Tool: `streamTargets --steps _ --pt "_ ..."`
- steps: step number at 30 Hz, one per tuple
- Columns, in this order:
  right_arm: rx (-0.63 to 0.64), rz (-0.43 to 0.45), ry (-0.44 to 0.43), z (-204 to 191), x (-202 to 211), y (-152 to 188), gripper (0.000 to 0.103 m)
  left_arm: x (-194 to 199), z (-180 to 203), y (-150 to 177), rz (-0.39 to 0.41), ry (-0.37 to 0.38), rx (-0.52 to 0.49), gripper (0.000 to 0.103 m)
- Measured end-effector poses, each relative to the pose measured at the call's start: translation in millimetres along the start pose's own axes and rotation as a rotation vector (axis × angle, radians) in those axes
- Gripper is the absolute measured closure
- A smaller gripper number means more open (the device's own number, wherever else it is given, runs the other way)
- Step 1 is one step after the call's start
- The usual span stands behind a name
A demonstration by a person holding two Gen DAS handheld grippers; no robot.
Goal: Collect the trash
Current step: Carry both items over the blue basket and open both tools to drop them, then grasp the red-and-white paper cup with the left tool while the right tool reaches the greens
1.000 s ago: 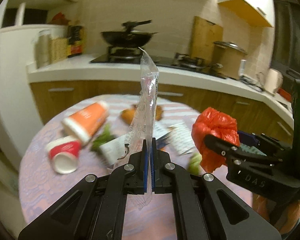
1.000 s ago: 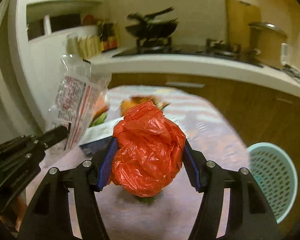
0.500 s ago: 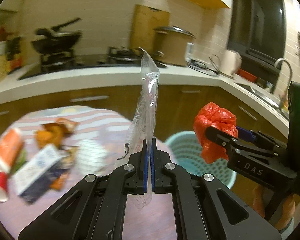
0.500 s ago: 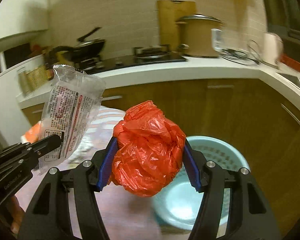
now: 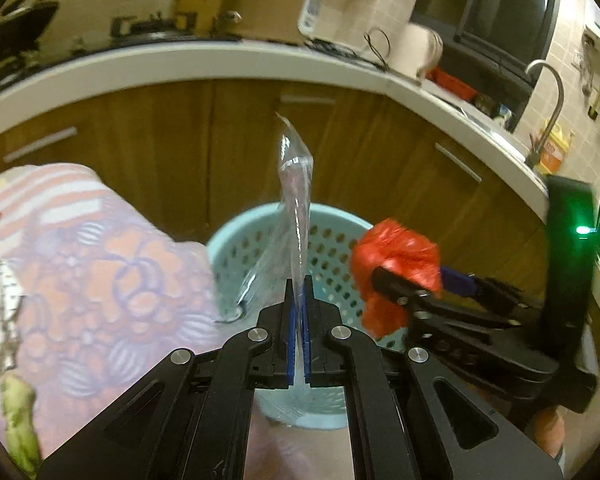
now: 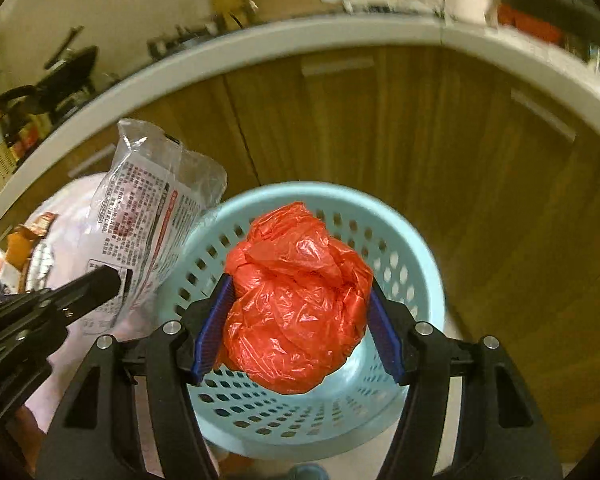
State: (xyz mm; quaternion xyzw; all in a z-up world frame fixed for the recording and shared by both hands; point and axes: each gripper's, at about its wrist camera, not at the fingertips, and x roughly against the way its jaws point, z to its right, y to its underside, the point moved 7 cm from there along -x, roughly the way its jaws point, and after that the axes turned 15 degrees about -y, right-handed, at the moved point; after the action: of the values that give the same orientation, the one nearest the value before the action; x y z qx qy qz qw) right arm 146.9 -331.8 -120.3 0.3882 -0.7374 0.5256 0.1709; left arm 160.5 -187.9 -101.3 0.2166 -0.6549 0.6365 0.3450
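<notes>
My left gripper [image 5: 298,292] is shut on a clear plastic wrapper [image 5: 294,200] that stands upright over the near rim of a light blue perforated trash basket [image 5: 332,256]. My right gripper [image 6: 296,316] is shut on a crumpled red plastic bag [image 6: 296,300] and holds it above the basket's opening [image 6: 400,264]. The wrapper with its printed label [image 6: 152,216] shows at the left of the right wrist view, held by the left gripper [image 6: 108,280]. The red bag [image 5: 396,256] and the right gripper [image 5: 384,276] show at the right of the left wrist view.
A table with a floral cloth [image 5: 100,264] lies to the left of the basket, with more trash on it [image 5: 0,312] [image 6: 16,252]. Wooden cabinets [image 6: 420,140] under a white counter [image 5: 220,64] stand behind the basket.
Both grippers have swung right from the table toward the basket and tilted down. The basket is now directly below the red bag and just past the wrapper. Both grips are unchanged.
</notes>
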Motion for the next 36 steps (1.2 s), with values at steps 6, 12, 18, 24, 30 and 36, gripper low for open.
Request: streamTargets --steps 6,12,18,24,30,36 --pt "-0.073 -0.066 -0.011 25.8 -26.6 10.9 0.039 -13.9 6.8 1.0 -0.022 0.013 -0.028 0.093" --pt "-0.1 -0.096 -0.012 33.5 -40.1 10.7 0.034 -17.6 7.0 1.7 -0.017 0.0 -0.025 0.057" --pt "-0.105 -0.084 0.017 34.8 -33.8 9.5 0.032 -3.6 -0.6 -4.5 0.021 0.007 -0.004 0.05" --pt "-0.09 -0.072 0.033 29.8 -25.1 7.1 0.032 3.6 -7.7 -4.5 0.03 0.012 0.014 0.05" --pt "-0.036 -0.044 0.023 5.9 -8.6 2.8 0.032 27.1 -19.2 -1.4 0.067 -0.001 0.032 0.05" --pt "0.073 0.048 -0.016 -48.4 19.0 -7.8 0.032 66.5 -51.2 1.8 0.127 -0.037 0.097 0.05"
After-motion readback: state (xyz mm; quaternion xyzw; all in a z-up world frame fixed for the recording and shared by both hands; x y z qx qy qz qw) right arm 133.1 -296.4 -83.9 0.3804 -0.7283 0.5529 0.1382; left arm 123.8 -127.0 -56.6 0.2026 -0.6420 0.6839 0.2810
